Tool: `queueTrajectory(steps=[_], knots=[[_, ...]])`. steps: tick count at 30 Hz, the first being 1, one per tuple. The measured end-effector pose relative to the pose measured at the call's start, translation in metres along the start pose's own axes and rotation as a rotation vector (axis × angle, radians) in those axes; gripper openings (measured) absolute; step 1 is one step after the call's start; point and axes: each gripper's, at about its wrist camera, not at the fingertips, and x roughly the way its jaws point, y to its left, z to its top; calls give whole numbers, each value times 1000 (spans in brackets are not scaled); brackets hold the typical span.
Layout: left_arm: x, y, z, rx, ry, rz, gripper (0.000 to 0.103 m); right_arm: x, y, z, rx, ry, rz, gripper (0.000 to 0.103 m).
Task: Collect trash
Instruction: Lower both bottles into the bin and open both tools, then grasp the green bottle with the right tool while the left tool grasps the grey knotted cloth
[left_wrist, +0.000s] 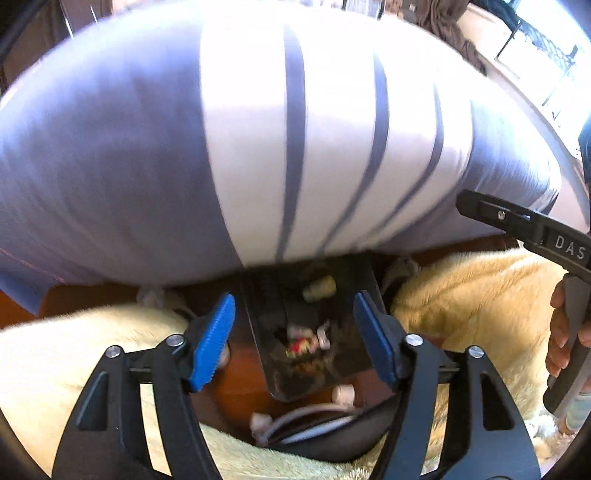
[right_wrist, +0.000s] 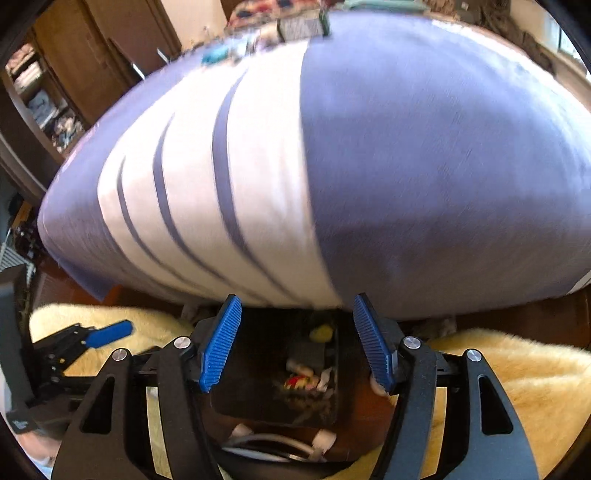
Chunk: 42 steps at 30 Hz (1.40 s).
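Both grippers I'm steering stand spread with nothing between their blue pads. My left gripper (left_wrist: 291, 339) fills the bottom of the left wrist view, its ribbed fingers (left_wrist: 216, 341) apart over a dark trash bin (left_wrist: 266, 306) at lower centre. My right gripper (right_wrist: 295, 343) sits at the bottom of the right wrist view, also above that bin (right_wrist: 240, 406).

Inside the bin I see trash: a yellowish crumpled piece (left_wrist: 319, 288) toward the far side, and a red, white and yellow wrapper (left_wrist: 306, 341) nearer the middle. In the right wrist view the same yellow piece (right_wrist: 320, 334) and wrapper (right_wrist: 303, 382) show between my pads, lower down.

A bed with a blue and white striped sheet (left_wrist: 258, 129) takes up the upper two thirds of both views, blurred. Cream fluffy rugs (left_wrist: 472, 302) lie to either side of the bin on a wooden floor (left_wrist: 240, 373). White cables (left_wrist: 303, 417) lie just below the bin. At the right edge of the left view, a hand (left_wrist: 561, 332) grips the other gripper's handle.
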Motion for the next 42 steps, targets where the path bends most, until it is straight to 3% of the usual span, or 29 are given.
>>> queueTrajectory(steps=[6,16,22,31,35,39,42], knots=[[-39,8,50,10,-141,43,75,-26,-4,48,-31,-113,-30,64],[-32,22,142,22,-219,106,75,-6,-15,125,-30,-156,-63,64],[-13,28,186,24,-223,84,75,18,-13,167,-46,-159,-77,64],[20,7,235,79,-201,56,75,61,-16,227,-72,-121,-93,64],[30,3,250,80,-192,36,75,78,-14,246,-98,-113,-81,82],[40,2,266,90,-188,21,74,89,-11,259,-137,-119,-94,83],[48,1,278,100,-188,2,67,96,-9,264,-160,-113,-63,83]])
